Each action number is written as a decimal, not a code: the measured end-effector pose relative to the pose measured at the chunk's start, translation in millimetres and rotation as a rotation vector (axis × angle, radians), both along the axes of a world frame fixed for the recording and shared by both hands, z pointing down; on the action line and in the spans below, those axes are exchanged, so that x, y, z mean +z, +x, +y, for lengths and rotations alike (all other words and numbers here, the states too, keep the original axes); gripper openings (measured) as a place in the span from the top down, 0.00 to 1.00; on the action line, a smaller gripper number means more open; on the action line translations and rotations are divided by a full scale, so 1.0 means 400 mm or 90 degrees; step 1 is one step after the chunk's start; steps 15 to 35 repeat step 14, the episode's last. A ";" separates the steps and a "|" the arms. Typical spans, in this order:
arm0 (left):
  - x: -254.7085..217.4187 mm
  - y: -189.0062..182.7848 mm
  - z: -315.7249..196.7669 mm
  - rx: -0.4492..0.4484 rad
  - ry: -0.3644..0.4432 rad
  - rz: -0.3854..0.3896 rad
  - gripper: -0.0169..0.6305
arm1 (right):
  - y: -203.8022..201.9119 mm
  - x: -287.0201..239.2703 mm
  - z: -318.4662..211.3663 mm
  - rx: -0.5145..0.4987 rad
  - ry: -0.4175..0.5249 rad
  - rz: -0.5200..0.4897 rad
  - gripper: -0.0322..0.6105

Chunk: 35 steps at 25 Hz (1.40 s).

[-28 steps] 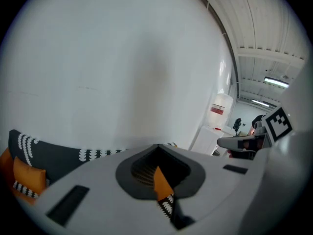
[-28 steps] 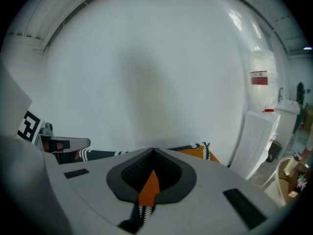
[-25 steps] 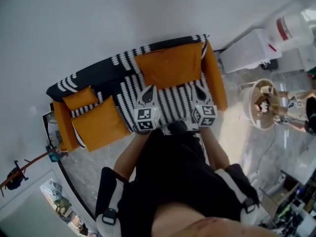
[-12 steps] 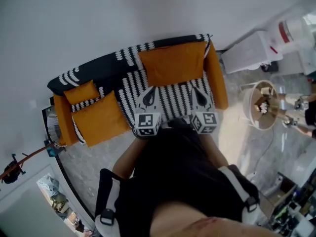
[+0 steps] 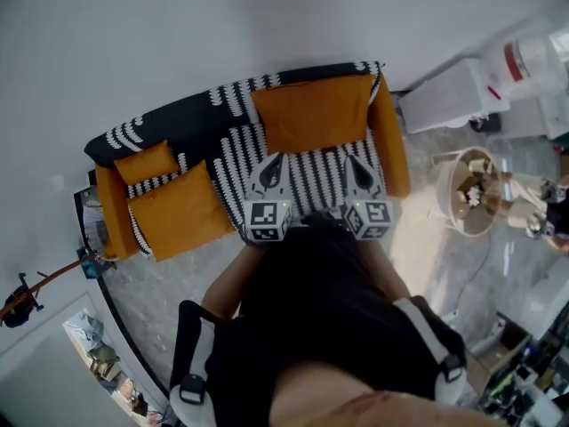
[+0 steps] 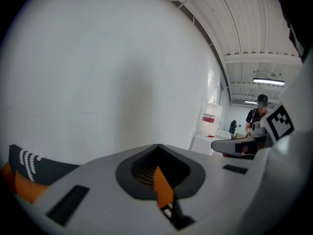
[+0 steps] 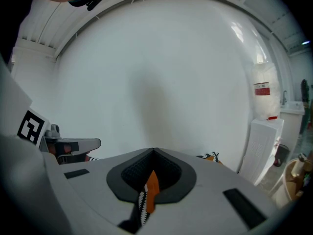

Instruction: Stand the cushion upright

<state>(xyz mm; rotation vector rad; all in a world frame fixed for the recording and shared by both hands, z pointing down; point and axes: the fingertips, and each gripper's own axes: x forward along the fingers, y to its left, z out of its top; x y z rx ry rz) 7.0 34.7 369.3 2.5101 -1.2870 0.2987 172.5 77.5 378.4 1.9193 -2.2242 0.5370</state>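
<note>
Orange cushion (image 5: 311,114) stood against the sofa (image 5: 178,127) back as before; we had drawn left gripper (image 5: 276,160) and right gripper (image 5: 350,160) slightly back, jaws closed, empty

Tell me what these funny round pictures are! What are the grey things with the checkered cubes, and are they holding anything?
A person holds a grabbing tool in each hand. The head view comes from a camera on their head, looking down at a black-and-white sofa. The other two pictures come from little cameras riding on the tools, each looking along its own claw towards the white wall. The left claw and right claw point at the bottom edge of the big orange cushion, which leans against the sofa's back. Both claws are shut. A thin strip of orange shows in each slit; I can't tell if it's pinched.
</note>
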 end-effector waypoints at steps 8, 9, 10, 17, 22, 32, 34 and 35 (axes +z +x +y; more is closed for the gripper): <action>0.001 0.013 -0.009 -0.001 0.000 -0.001 0.98 | 0.007 -0.001 -0.005 0.000 0.001 -0.002 0.96; 0.000 0.015 -0.011 -0.002 0.000 0.001 0.98 | 0.009 0.000 -0.006 0.000 0.002 -0.002 0.96; 0.000 0.016 -0.013 -0.002 0.000 0.003 0.98 | 0.010 0.000 -0.008 0.000 0.003 -0.003 0.96; 0.001 0.015 -0.020 -0.005 -0.003 0.009 0.98 | 0.010 -0.002 -0.014 -0.001 0.004 -0.003 0.96; 0.001 0.015 -0.020 -0.005 -0.003 0.009 0.98 | 0.010 -0.002 -0.014 -0.001 0.004 -0.003 0.96; 0.001 0.015 -0.020 -0.005 -0.003 0.009 0.98 | 0.010 -0.002 -0.014 -0.001 0.004 -0.003 0.96; 0.001 0.015 -0.020 -0.005 -0.003 0.009 0.98 | 0.010 -0.002 -0.014 -0.001 0.004 -0.003 0.96; 0.001 0.015 -0.020 -0.005 -0.003 0.009 0.98 | 0.010 -0.002 -0.014 -0.001 0.004 -0.003 0.96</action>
